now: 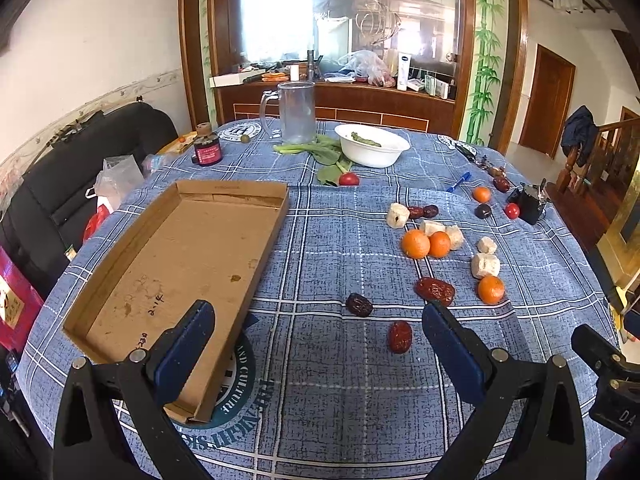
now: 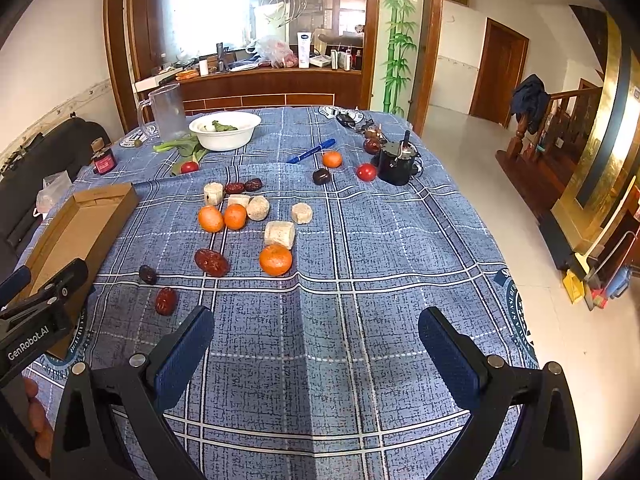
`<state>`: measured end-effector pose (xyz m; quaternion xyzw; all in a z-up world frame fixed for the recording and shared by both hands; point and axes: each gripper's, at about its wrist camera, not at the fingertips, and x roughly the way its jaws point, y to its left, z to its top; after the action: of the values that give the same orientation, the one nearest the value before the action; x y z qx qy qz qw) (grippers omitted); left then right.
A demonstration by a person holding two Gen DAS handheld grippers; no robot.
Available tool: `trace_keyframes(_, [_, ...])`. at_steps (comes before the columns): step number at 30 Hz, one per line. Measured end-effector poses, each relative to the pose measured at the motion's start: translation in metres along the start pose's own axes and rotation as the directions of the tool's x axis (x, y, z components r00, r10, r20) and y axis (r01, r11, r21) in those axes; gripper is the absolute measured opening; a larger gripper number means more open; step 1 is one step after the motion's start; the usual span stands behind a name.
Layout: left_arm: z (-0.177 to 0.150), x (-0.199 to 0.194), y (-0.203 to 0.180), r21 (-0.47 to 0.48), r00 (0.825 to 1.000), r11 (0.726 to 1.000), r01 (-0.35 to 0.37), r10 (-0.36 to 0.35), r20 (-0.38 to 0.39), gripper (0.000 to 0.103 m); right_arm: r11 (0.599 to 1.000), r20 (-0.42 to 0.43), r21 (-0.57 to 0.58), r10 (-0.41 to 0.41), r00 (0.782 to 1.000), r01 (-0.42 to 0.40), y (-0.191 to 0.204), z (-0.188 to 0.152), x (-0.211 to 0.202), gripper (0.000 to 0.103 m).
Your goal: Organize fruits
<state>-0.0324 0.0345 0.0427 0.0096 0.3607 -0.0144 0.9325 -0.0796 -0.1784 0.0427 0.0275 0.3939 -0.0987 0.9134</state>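
Note:
An empty cardboard tray point(image 1: 188, 264) point(image 2: 76, 224) lies on the left of the blue checked tablecloth. Scattered to its right are several tangerines point(image 1: 415, 244) point(image 2: 275, 259), red dates point(image 1: 400, 336) point(image 2: 165, 301), a dark date point(image 1: 359, 304) point(image 2: 147, 274), pale cut chunks point(image 1: 485, 265) point(image 2: 279, 234) and small red tomatoes point(image 1: 349, 179) point(image 2: 366, 172). My left gripper point(image 1: 318, 332) is open, hovering near the tray's right edge, the dates just ahead. My right gripper point(image 2: 316, 338) is open over bare cloth, the fruit ahead and to the left. Both hold nothing.
At the far side stand a white bowl point(image 1: 372, 145) point(image 2: 225, 129) with greens, a clear jug point(image 1: 295, 112), a dark jar point(image 1: 207, 149), a blue pen point(image 2: 311, 151) and a black pot point(image 2: 397, 163). A black chair point(image 1: 80, 168) sits left; the table edge drops off right.

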Motion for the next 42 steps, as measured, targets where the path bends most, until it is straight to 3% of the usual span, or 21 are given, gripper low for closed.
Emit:
trace_keyframes(9, [-0.001, 0.006, 0.000, 0.007, 1.000, 1.000, -0.003, 0.004, -0.011, 0.103, 1.000, -0.014, -0.003, 0.012, 1.000, -0.012, 0.000, 0.002, 0.008, 0.103])
trace_keyframes(14, [-0.002, 0.011, 0.002, 0.015, 0.999, 1.000, -0.014, 0.015, -0.031, 0.103, 0.998, -0.027, -0.024, 0.060, 0.998, -0.061, 0.003, 0.007, 0.018, 0.102])
trace_keyframes(20, [-0.007, 0.017, 0.011, 0.027, 0.997, 0.999, -0.047, 0.049, -0.057, 0.103, 0.994, -0.064, -0.070, 0.080, 0.995, -0.085, 0.001, 0.015, 0.048, 0.102])
trace_keyframes(26, [-0.016, 0.020, 0.013, 0.059, 0.995, 0.998, -0.033, 0.038, -0.088, 0.103, 0.984, -0.127, -0.076, 0.150, 0.980, -0.161, 0.008, 0.026, 0.090, 0.101])
trace_keyframes(29, [-0.019, 0.019, 0.011, 0.087, 0.995, 0.996, -0.015, 0.024, -0.097, 0.103, 0.974, -0.144, -0.109, 0.180, 0.973, -0.197, 0.018, 0.030, 0.104, 0.091])
trace_keyframes(34, [-0.023, 0.022, 0.005, 0.115, 0.994, 0.993, 0.023, -0.010, -0.111, 0.103, 0.958, -0.213, -0.130, 0.223, 0.951, -0.254, 0.031, 0.033, 0.134, 0.065])
trace_keyframes(35, [-0.024, 0.023, 0.003, 0.121, 0.993, 0.992, 0.029, -0.015, -0.114, 0.103, 0.957, -0.225, -0.127, 0.230, 0.947, -0.262, 0.032, 0.033, 0.138, 0.056])
trace_keyframes(36, [-0.024, 0.024, 0.001, 0.125, 0.993, 0.991, 0.036, -0.021, -0.118, 0.103, 0.956, -0.235, -0.129, 0.229, 0.945, -0.264, 0.033, 0.033, 0.142, 0.053])
trace_keyframes(38, [-0.023, 0.028, -0.001, 0.127, 0.991, 0.991, 0.048, -0.032, -0.130, 0.103, 0.956, -0.231, -0.153, 0.211, 0.950, -0.249, 0.035, 0.034, 0.146, 0.051])
trace_keyframes(42, [-0.022, 0.041, -0.009, 0.113, 0.980, 0.988, 0.104, -0.083, -0.179, 0.103, 0.958, -0.231, -0.178, 0.182, 0.956, -0.225, 0.034, 0.037, 0.149, 0.034])
